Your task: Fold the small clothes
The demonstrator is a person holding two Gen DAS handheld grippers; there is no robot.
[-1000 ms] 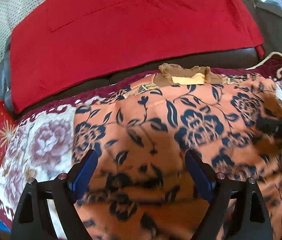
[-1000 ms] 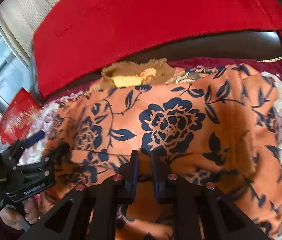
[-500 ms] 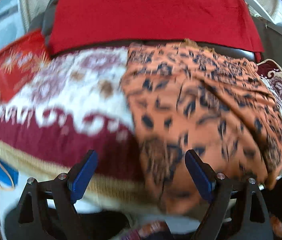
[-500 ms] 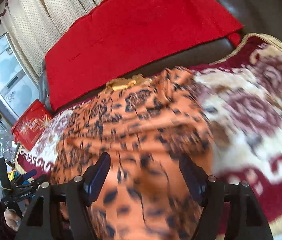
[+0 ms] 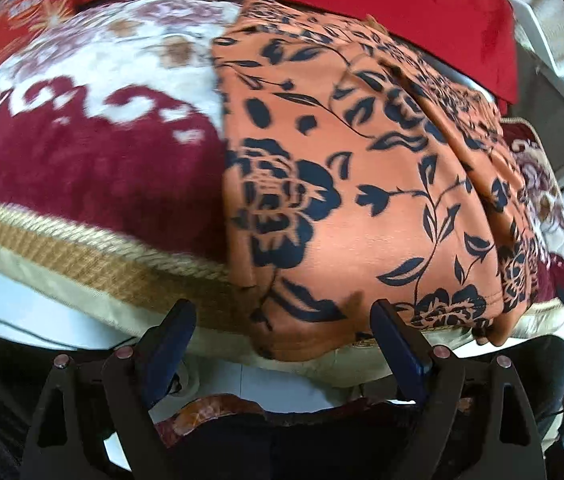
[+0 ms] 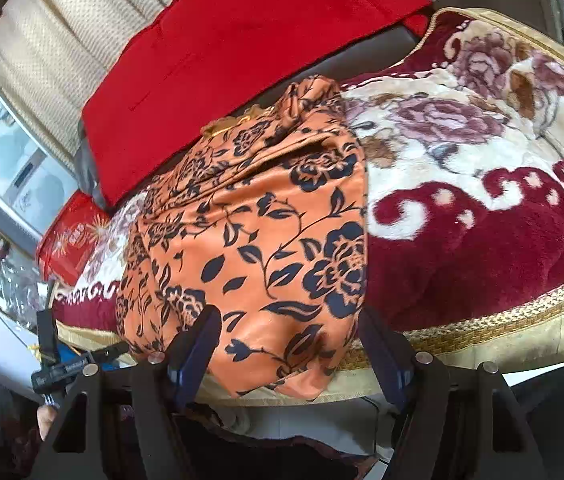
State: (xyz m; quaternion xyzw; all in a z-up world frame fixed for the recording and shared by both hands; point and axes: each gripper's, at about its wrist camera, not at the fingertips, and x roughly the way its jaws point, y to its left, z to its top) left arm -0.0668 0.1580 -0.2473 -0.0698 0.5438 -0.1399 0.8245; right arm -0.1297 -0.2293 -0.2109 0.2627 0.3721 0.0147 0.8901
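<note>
Orange garment [image 6: 274, 240] beyond right tool [image 6: 288, 350]

An orange garment [image 6: 266, 240] with dark blue flowers lies folded lengthwise on a maroon and cream flowered blanket [image 6: 482, 184], its near end hanging over the blanket's gold edge. The right gripper [image 6: 288, 354] stands with its jaws wide apart, holding nothing, just before that hanging end. A red cloth [image 6: 242, 36] lies behind. The other gripper [image 6: 66, 368] shows at lower left.

Orange garment [image 5: 362, 184] with navy flowers; maroon-and-cream floral blanket [image 5: 94, 160]; plain red, perhaps velvety, cloth [image 6: 242, 44].
</note>
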